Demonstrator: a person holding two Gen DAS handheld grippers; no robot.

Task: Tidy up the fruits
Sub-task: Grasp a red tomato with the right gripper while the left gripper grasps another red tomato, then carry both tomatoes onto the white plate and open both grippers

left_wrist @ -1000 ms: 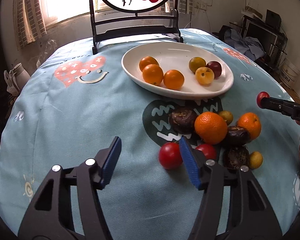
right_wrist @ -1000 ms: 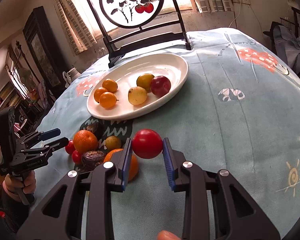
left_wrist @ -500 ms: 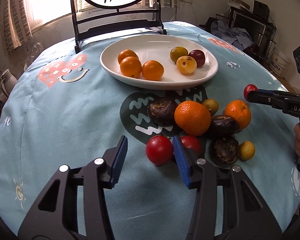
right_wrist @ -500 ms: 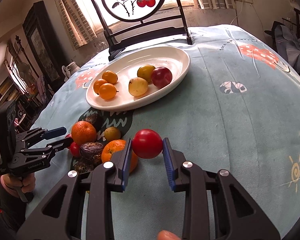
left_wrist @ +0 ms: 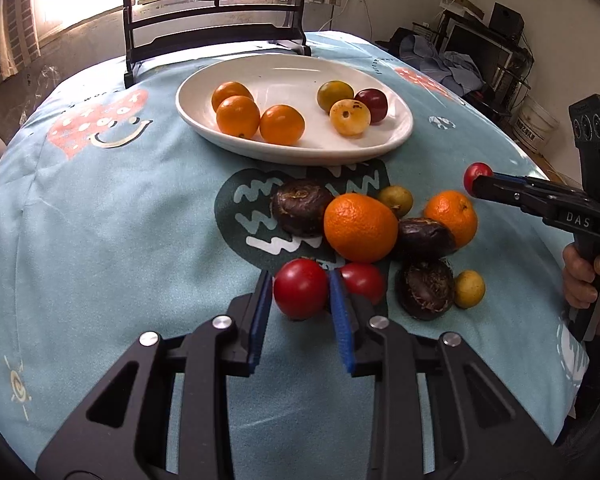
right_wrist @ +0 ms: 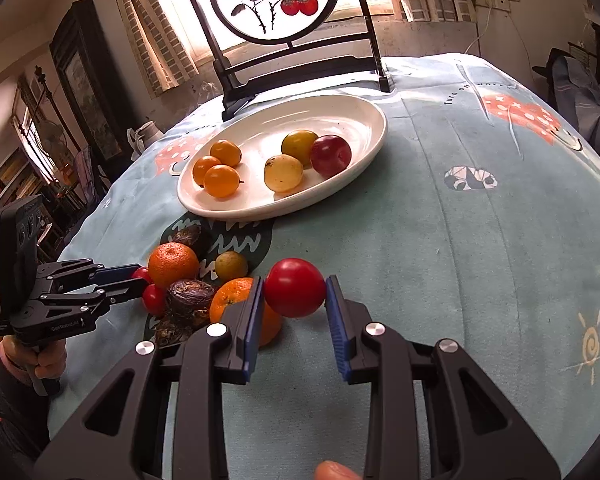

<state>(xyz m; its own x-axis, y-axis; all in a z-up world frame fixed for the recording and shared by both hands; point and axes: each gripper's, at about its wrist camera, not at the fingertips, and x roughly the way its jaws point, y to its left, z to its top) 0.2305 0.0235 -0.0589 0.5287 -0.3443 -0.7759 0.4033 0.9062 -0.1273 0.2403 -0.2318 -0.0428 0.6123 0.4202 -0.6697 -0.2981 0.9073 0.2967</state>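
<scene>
Left gripper (left_wrist: 300, 292) jaws clamp round red tomato (left_wrist: 300, 294) (on blue tablecloth (left_wrist: 120, 220)); right gripper (right_wrist: 294, 294) grips second red tomato (right_wrist: 295, 293) aloft.

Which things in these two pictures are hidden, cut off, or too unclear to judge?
- Left wrist view: the second red tomato is partly covered by the left gripper finger.
- Left wrist view: whether the pads truly press the red tomato between them is unclear.
- Right wrist view: the wrinkled dark passion fruits sit half behind the loose orange mandarin.
- Both views: the round painted screen is cut by the top edge.
</scene>
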